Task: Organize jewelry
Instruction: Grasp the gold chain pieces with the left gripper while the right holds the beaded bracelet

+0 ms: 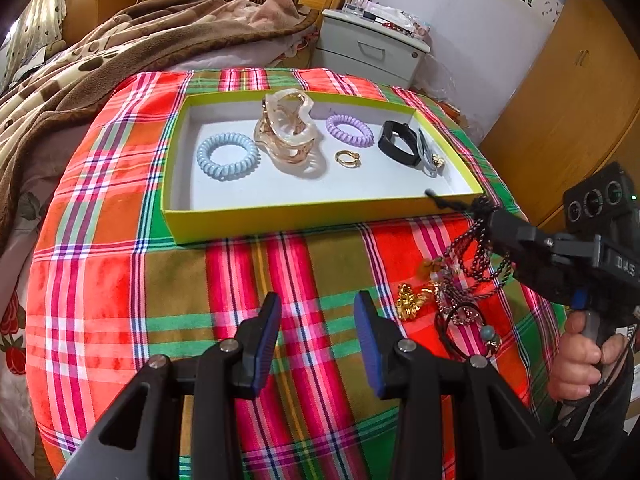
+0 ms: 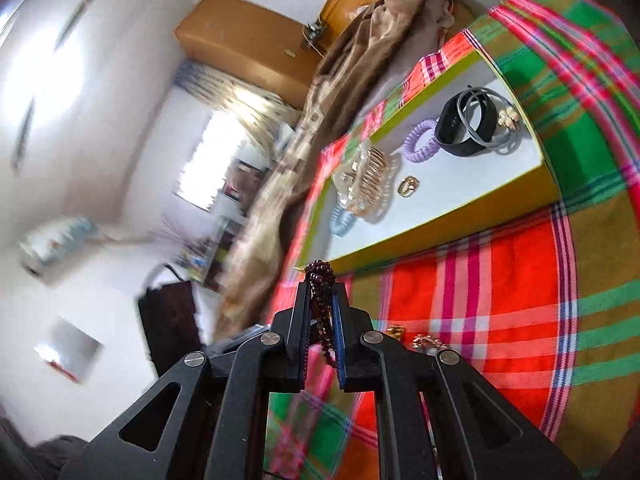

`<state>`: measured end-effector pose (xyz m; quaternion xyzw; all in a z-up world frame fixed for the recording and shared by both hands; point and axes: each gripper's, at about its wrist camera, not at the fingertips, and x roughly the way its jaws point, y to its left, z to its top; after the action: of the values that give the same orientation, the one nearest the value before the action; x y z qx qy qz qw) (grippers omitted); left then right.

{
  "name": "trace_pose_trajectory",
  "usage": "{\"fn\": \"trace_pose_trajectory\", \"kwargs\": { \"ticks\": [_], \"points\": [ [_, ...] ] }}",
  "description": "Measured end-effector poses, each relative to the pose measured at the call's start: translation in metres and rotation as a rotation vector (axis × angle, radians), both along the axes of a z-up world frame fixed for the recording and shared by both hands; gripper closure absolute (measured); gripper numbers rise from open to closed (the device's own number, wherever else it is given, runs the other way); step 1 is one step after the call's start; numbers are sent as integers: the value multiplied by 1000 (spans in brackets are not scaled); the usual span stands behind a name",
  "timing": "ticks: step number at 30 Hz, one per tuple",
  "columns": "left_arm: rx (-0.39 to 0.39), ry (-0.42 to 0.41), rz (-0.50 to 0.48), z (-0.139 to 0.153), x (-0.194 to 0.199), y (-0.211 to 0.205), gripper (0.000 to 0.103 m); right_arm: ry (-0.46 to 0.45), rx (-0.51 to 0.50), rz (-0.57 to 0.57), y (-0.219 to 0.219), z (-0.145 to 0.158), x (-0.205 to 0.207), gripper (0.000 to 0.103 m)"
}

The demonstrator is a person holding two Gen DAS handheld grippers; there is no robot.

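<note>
Dark bead bracelet (image 2: 320, 292) pinched between pads of right tool (image 2: 321, 308), strands dangling, just off near right corner of yellow tray (image 1: 280, 216). Inside tray: blue coil tie (image 1: 227, 156), clear hair claw (image 1: 286, 132), purple coil tie (image 1: 347, 126), gold ring (image 1: 347, 157), black band (image 1: 396, 139). Left tool (image 1: 316, 340) spread wide, empty, over plaid cloth (image 1: 120, 280) near side of tray. Loose jewelry pile (image 1: 448, 304) right of it.

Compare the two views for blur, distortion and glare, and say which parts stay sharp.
Left wrist view: sharp throughout, with the yellow tray and plaid cloth bowed by the fisheye. Right wrist view: tilted and motion-smeared, worst across the room on the left, where the window is blown out; the beaded bracelet clamped in the right gripper stays crisp.
</note>
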<state>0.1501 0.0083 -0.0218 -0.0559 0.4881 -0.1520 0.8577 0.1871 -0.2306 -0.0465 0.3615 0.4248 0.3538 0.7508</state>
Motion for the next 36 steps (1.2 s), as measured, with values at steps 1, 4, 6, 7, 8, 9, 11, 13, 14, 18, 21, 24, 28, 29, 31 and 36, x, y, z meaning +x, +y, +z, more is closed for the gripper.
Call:
{"fn": "trace_pose_trajectory", "kwargs": {
  "ticks": [1, 4, 6, 7, 8, 9, 11, 13, 14, 18, 21, 24, 28, 29, 31, 36],
  "points": [
    [2, 1, -1, 0, 0, -1, 64, 15, -158, -46, 3, 2, -1, 93],
    [10, -1, -7, 0, 0, -5, 64, -32, -310, -50, 9, 10, -8, 93],
    [10, 1, -13, 0, 1, -7, 64, -35, -190, -38, 4, 11, -10, 93],
    [13, 0, -17, 0, 1, -9, 64, -30, -136, -43, 0, 10, -10, 93],
    [14, 0, -22, 0, 1, -11, 64, -23, -74, -50, -5, 8, -9, 93],
    [15, 3, -30, -1, 1, -14, 64, -10, -14, -56, -9, 5, -8, 93],
    [20, 3, -53, -1, 1, -21, 64, 12, 30, -88, -15, 2, -7, 93],
    [20, 3, -75, -3, 2, -28, 64, 19, 66, -101, -19, 2, -6, 93],
    [21, 4, -87, -4, 2, -33, 64, 21, 89, -106, -21, 1, -7, 93],
    [55, -1, -131, -7, 4, -50, 64, -7, 84, -123, -26, 4, -7, 93],
    [75, 11, -158, -11, 6, -61, 64, -27, 64, -131, -36, 11, -15, 93],
    [109, 12, -175, -15, 6, -69, 64, -39, 48, -147, -46, 13, -17, 93],
    [149, 7, -180, -16, 7, -76, 64, -53, 37, -161, -55, 15, -20, 93],
    [156, 5, -185, -16, 7, -78, 64, -56, 35, -163, -56, 16, -21, 93],
    [164, 8, -193, -16, 8, -80, 64, -61, 28, -166, -59, 16, -22, 93],
    [211, -1, -219, -17, 8, -87, 64, -75, 16, -166, -64, 18, -25, 93]
  ]
}}
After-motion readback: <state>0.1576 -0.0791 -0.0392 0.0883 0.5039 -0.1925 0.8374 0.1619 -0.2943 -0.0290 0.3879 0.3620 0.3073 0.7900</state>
